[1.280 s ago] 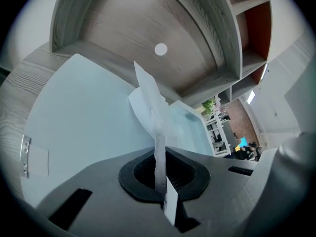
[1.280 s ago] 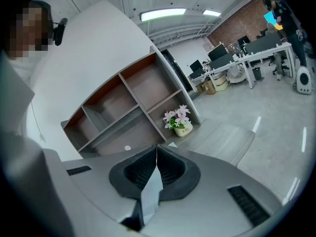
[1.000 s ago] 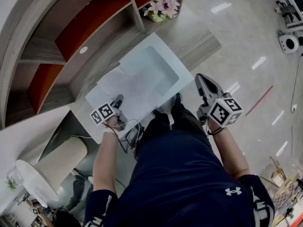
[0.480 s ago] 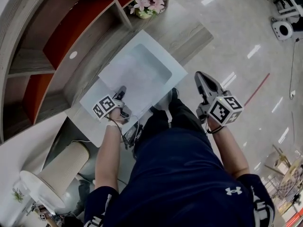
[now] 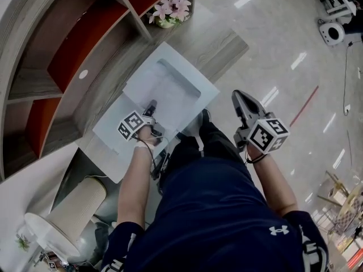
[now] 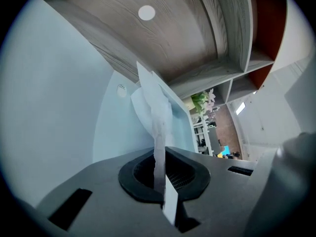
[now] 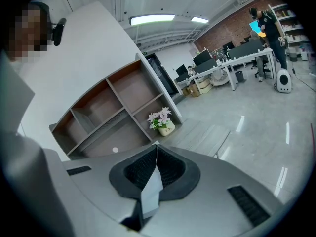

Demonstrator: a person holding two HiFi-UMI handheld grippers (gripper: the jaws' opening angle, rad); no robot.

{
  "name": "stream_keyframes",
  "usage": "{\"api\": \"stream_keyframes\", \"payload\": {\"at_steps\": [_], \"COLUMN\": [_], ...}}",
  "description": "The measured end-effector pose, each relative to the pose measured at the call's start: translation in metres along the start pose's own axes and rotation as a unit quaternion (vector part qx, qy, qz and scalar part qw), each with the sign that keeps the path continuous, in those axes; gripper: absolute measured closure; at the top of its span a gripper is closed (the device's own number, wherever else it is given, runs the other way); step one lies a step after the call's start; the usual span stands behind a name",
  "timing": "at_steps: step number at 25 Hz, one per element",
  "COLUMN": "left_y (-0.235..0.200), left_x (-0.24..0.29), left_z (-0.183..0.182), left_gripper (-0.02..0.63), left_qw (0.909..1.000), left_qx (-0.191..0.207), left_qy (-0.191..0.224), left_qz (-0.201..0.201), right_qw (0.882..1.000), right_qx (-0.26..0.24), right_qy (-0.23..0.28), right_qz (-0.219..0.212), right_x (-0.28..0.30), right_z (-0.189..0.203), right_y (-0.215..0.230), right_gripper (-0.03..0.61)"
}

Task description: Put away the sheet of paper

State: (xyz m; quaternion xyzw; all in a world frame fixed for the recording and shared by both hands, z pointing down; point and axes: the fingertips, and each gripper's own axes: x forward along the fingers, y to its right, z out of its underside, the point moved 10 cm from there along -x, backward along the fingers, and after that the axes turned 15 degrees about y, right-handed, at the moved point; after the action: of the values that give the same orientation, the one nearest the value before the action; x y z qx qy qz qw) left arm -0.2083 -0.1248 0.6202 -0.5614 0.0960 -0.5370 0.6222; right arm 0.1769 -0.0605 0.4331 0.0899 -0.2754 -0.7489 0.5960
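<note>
A white sheet of paper (image 5: 165,88) lies partly over the sunken middle of a pale blue tray (image 5: 205,87) on the wooden desk (image 5: 226,45). My left gripper (image 5: 152,106) is over the tray's near side and shut on the paper's near edge. In the left gripper view the paper (image 6: 152,105) rises thin and bent from between the closed jaws of my left gripper (image 6: 159,152), with the tray (image 6: 59,107) behind it. My right gripper (image 5: 238,98) hangs off the desk's right edge above the floor. It (image 7: 156,146) is shut with nothing in it.
A shelf unit with red-brown backs (image 5: 68,55) stands behind the desk. A pot of pink flowers (image 5: 170,9) sits in one compartment and also shows in the right gripper view (image 7: 162,122). A white ribbed cylinder (image 5: 74,200) stands at the lower left. Glossy floor stretches right.
My left gripper has moved right and farther over the tray, drawing the paper with it across the sunken middle. The right gripper has stayed about where it was.
</note>
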Motion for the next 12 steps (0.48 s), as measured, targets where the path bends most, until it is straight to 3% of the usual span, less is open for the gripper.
{"api": "stream_keyframes", "payload": {"at_steps": [12], "left_y": [0.020], "left_x": [0.037], "left_z": [0.018], "left_gripper": [0.597], "left_qw": [0.9999], "left_qx": [0.000], "left_qy": [-0.013], "left_qz": [0.008], "right_qw": [1.000], "right_qx": [-0.001], "right_qy": [-0.001], "right_qz": [0.009], "right_x": [-0.008], "right_z": [-0.004], "right_y": [-0.001], "right_gripper": [0.565]}}
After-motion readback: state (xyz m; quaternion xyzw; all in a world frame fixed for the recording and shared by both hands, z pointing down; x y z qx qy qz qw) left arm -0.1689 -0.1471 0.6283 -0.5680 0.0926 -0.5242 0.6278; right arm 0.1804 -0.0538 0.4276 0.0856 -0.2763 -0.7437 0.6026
